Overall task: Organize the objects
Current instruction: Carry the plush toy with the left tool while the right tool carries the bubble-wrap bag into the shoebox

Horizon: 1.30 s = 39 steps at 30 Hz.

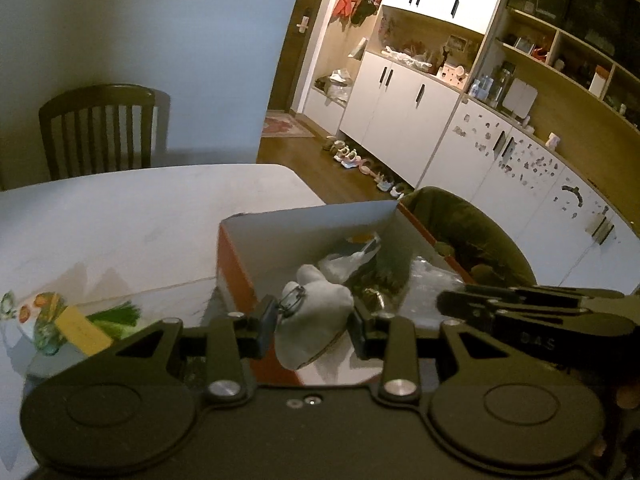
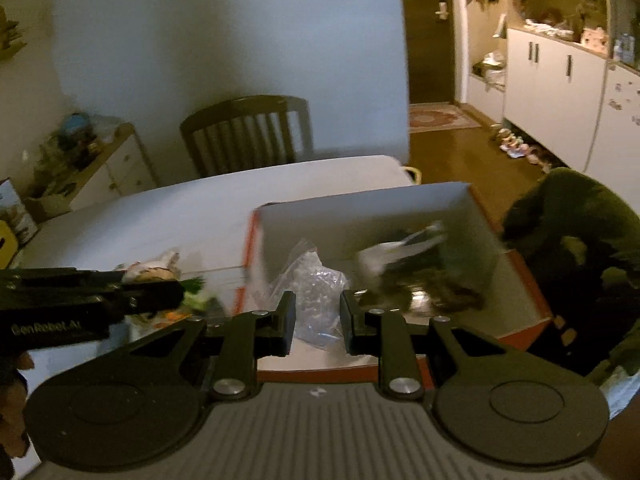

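Grey plush toy (image 1: 316,312) pinched in your left tongs (image 1: 314,326), over the box (image 1: 236,264).
Your right tongs (image 2: 318,320) pinch a clear plastic bag (image 2: 316,300) above the same box on the tabletop (image 1: 120,216).

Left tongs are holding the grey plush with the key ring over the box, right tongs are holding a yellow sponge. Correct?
Not quite. The right tongs hold a clear plastic bag, not a yellow sponge, as the right wrist view shows. The rest stands: the left tongs hold the grey plush with the key ring over the box.

Home dining area, wooden chair (image 1: 100,128) at white table (image 1: 140,208), cabinets (image 1: 400,96), shoes (image 1: 360,160) by hallway door (image 1: 302,24)
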{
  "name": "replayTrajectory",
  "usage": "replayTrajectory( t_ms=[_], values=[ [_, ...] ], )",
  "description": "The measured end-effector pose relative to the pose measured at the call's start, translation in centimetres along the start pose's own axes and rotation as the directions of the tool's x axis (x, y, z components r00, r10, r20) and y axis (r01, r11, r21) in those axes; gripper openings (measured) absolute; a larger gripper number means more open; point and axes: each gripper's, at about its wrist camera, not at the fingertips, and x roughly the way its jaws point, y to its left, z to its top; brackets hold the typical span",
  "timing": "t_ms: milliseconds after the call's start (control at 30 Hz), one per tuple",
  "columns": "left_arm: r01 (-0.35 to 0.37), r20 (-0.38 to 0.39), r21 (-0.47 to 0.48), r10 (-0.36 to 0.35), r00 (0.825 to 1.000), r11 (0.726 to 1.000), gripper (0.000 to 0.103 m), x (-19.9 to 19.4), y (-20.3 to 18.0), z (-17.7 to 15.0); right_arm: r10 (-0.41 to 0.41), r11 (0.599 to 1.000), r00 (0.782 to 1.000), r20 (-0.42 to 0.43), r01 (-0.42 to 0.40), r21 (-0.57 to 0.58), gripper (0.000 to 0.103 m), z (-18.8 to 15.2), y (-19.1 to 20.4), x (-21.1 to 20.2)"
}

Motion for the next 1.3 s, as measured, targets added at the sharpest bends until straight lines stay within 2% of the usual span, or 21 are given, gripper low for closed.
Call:
replayTrajectory(
  t_ms=[300,600,767,900,1067,1300],
  values=[
    [-0.054,-0.049,0.027,0.055,0.997,0.998,0.036,5.1,-2.2,2.4,-0.030,0.999,0.999,-0.018,0.030,0.025,0.023,0.8,-6.4,1.0],
    [-0.111,-0.121,0.090,0.121,0.985,0.990,0.036,10.7,-3.9,3.3,-0.025,1.000,0.996,-0.085,0.025,0.006,0.023,1.0,-9.6,4.8],
    [-0.154,-0.176,0.070,0.164,0.971,0.986,0.036,13.8,-3.6,3.4,-0.034,0.999,0.994,-0.105,0.032,-0.024,0.023,1.3,-10.1,6.9],
    [-0.191,-0.209,0.089,0.206,0.956,0.977,0.036,15.7,-3.3,3.2,-0.049,0.999,0.991,-0.121,0.048,-0.014,0.023,2.0,-11.3,8.8],
    [-0.210,-0.236,0.128,0.236,0.943,0.969,0.036,17.4,-3.7,2.9,-0.058,0.998,0.988,-0.141,0.054,-0.029,0.023,2.6,-11.9,10.9],
    [-0.232,-0.291,0.127,0.260,0.921,0.964,0.036,19.4,-3.2,2.8,-0.047,0.998,0.981,-0.191,0.040,-0.044,0.023,3.1,-12.2,13.5]
  ],
)
